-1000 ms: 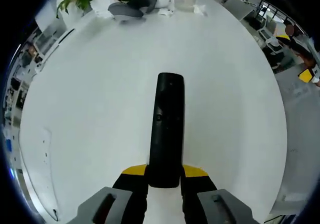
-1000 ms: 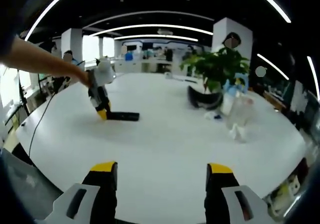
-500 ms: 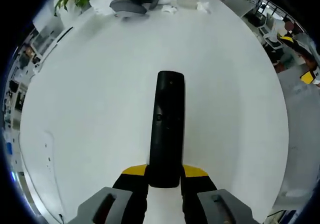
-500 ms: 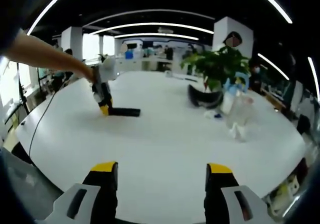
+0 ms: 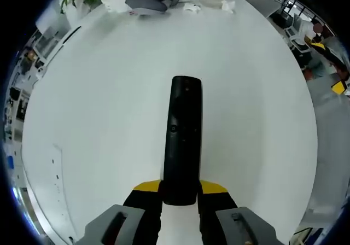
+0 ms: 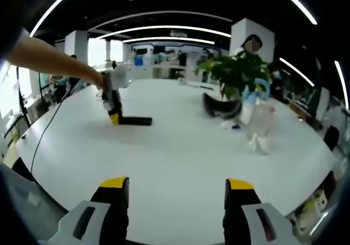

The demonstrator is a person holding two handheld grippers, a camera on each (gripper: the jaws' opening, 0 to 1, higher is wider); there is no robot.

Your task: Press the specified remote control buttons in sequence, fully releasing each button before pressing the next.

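Note:
A long black remote control (image 5: 181, 138) lies flat on the white table (image 5: 98, 108), pointing away from me in the left gripper view. My left gripper (image 5: 180, 193) is shut on its near end, yellow-tipped jaws pressed to both sides. In the right gripper view the same remote (image 6: 135, 121) shows far off at the left, with the left gripper (image 6: 114, 115) on it and a person's arm (image 6: 49, 62) behind. My right gripper (image 6: 176, 193) hovers open above the table's near edge, nothing between its jaws.
At the table's far side stand a potted plant (image 6: 235, 73), a dark headset-like object (image 6: 221, 105), a clear plastic container (image 6: 261, 122), a bottle and crumpled white tissue (image 6: 256, 143). A cable (image 6: 46, 133) trails off the left edge. Office desks lie beyond.
Both views have shifted a little with the hands. The left gripper keeps its hold on the remote; the right gripper stays open.

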